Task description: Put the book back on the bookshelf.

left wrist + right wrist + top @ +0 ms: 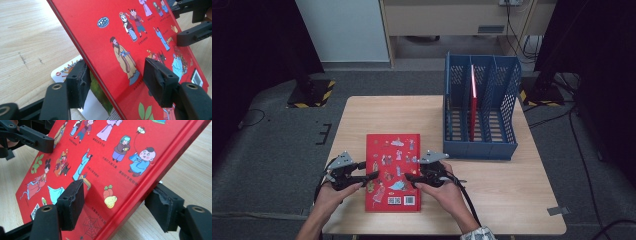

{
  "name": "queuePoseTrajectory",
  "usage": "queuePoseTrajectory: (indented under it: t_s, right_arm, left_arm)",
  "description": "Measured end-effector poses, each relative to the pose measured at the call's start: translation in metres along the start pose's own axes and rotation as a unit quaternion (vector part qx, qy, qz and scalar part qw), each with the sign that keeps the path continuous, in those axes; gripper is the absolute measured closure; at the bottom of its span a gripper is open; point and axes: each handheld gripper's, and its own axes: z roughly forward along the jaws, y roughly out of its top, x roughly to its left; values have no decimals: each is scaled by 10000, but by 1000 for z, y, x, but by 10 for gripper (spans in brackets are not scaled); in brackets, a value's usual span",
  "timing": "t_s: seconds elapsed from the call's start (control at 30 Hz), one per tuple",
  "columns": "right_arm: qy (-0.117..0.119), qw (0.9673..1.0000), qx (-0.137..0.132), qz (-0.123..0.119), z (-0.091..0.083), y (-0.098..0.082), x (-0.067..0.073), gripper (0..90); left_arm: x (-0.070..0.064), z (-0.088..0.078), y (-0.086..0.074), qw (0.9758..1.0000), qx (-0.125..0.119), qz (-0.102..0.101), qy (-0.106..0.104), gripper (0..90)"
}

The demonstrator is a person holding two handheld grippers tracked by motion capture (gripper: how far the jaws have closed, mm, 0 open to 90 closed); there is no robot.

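Forearms come in from the bottom edge of the high view, each hand gripping a black tool over a pale wooden table (492, 200). On the left, the left gripper (373, 175) straddles the left edge of a red picture book (393, 150); its own view has one pad (160, 80) on the illustrated cover and the other below the edge, above the pages underneath, jaws part-spread, and a firm pinch cannot be told. Next, the right gripper (410, 177) brackets the book's right edge, one pad (72, 202) on the cover, the other just off the spine. To the right stands a blue mesh file rack (482, 145) with a thin red book (473, 95) upright in a middle slot. Grey carpet (272, 155) surrounds the table, with yellow-black striped stand feet (312, 95) and cables (582, 150) on it, and pale cabinets behind.
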Motion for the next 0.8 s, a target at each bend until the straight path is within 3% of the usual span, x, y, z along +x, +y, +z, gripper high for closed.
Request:
queuePoseTrajectory:
  t_s: [0.8]
  right_arm:
    - [24,9998,-207,25,-15,19,0,438]
  left_arm:
    - [-3,-15,12,9994,-336,2,-28,501]
